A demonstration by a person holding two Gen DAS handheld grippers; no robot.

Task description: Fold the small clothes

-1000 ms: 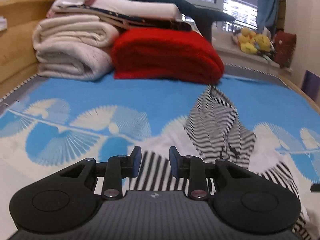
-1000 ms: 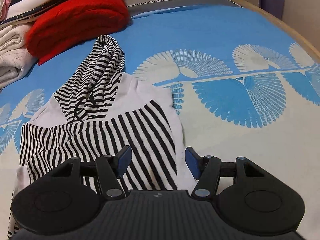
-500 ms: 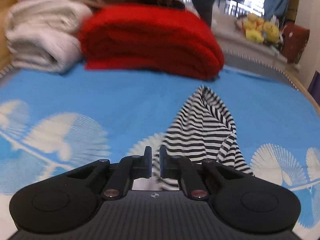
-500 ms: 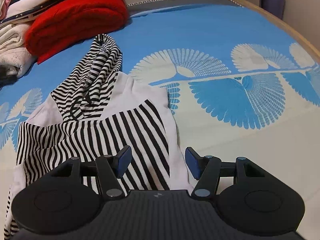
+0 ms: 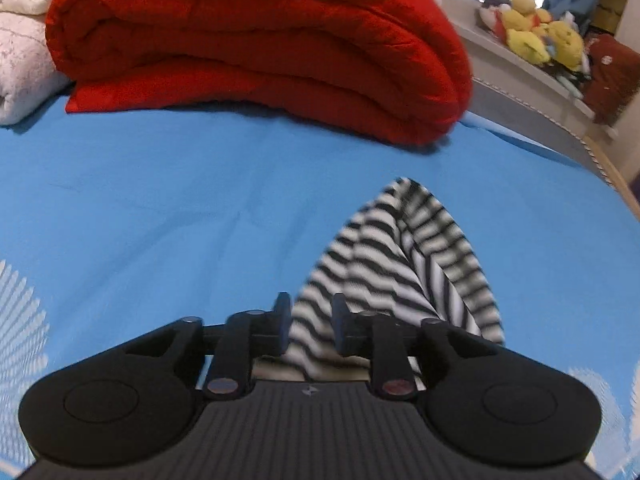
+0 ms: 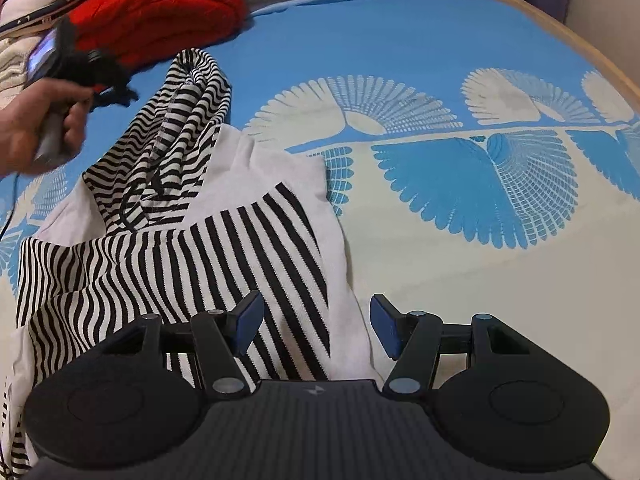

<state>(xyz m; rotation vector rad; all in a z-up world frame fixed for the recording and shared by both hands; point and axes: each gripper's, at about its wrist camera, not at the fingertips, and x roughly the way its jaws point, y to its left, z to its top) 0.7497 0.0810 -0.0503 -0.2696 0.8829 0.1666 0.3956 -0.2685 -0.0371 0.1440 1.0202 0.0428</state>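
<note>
A small black-and-white striped hooded top (image 6: 180, 248) lies spread on the blue patterned bedsheet (image 6: 400, 60). Its striped hood (image 5: 400, 264) points toward the far end. My left gripper (image 5: 310, 326) is open, low over the near side of the hood, with striped cloth showing between the fingers. In the right wrist view the left gripper (image 6: 116, 90) is held by a hand just left of the hood. My right gripper (image 6: 316, 324) is open and empty above the top's right lower edge.
A folded red blanket (image 5: 256, 40) lies just beyond the hood, with white folded bedding (image 5: 20, 48) to its left. Plush toys (image 5: 536, 36) sit on a ledge at the far right. A wooden bed edge (image 6: 568, 36) runs along the right.
My left gripper has moved forward to the hood, narrowed midway and opened wider again. My right gripper has stayed open and barely moved.
</note>
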